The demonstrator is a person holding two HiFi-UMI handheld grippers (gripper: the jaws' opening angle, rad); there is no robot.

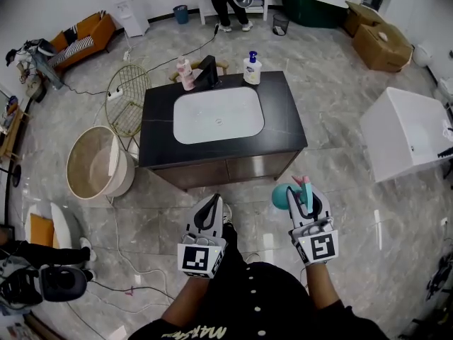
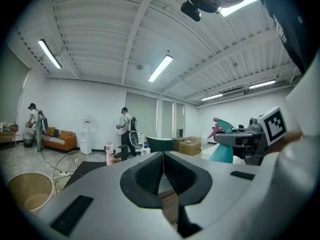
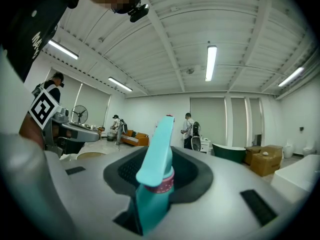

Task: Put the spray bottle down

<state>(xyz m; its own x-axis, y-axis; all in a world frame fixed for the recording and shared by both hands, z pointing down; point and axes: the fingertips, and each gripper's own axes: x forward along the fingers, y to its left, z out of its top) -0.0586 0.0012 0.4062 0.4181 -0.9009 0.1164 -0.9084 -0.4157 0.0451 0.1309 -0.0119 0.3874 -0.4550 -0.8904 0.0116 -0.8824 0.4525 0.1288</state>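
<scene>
A teal spray bottle (image 1: pixel 294 193) with a pink nozzle tip hangs above the floor in front of the black vanity (image 1: pixel 290 119). My right gripper (image 1: pixel 306 198) is shut on its neck; in the right gripper view the bottle (image 3: pixel 152 184) stands upright between the jaws, its trigger head (image 3: pixel 159 146) pointing away. My left gripper (image 1: pixel 209 211) is beside it to the left, jaws together with nothing between them (image 2: pixel 163 176). In the left gripper view the bottle (image 2: pixel 221 143) shows at the right, held by the other gripper.
The vanity holds a white basin (image 1: pixel 218 115), a black tap (image 1: pixel 209 69), a pink bottle (image 1: pixel 185 74) and a white pump bottle (image 1: pixel 252 68). A round tub (image 1: pixel 95 163) and wire basket (image 1: pixel 128 98) stand to its left, a white box (image 1: pixel 407 133) to its right. Cables lie on the floor.
</scene>
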